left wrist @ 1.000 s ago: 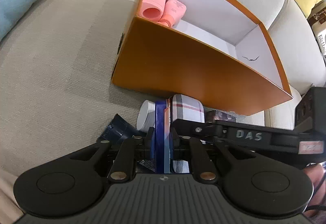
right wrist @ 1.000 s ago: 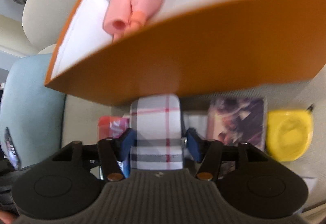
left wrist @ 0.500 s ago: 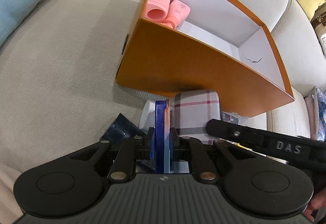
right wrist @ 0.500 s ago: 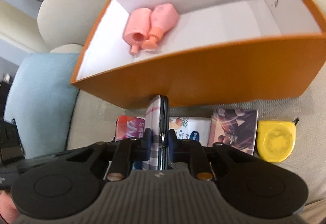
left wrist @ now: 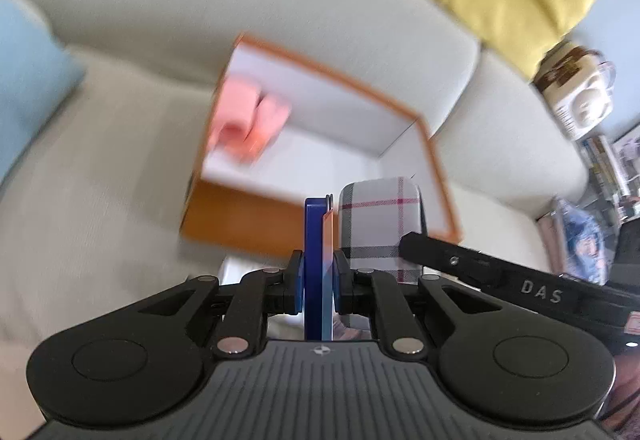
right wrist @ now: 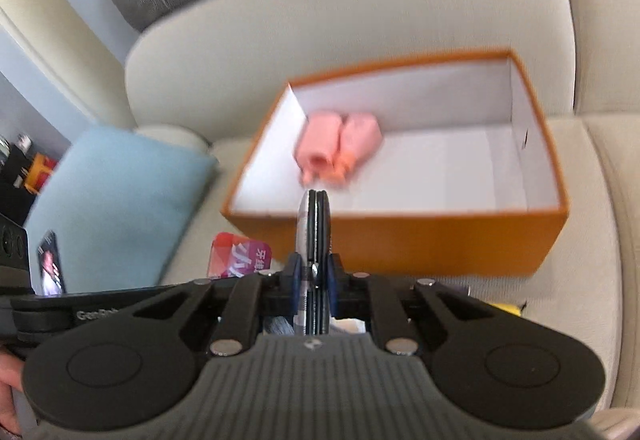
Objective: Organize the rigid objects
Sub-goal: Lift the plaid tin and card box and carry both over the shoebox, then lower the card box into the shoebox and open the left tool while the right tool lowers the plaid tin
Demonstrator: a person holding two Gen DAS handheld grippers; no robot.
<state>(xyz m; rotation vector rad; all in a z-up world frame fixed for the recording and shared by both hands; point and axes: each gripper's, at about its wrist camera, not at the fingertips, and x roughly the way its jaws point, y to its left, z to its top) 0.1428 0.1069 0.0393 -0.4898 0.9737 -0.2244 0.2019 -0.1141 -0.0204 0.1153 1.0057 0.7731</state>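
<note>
while my left hand-held gripper (left wrist: 318,276) clamps a blue card (left wrist: 314,260), the right hand-held gripper (right wrist: 314,276) pinches a plaid case (right wrist: 315,236). both hang before the orange box (right wrist: 400,240).

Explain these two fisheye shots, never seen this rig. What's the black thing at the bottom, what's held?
No robot: a person carries a handheld two-finger gripper in each hand, with a camera on each looking along the fingers. The black shape is the gripper body. Left view: the left gripper is shut on a thin blue box. Right view: the right gripper is shut on a plaid case, seen edge-on. Ahead, on a beige sofa, sits an orange box holding pink bottles.
</note>
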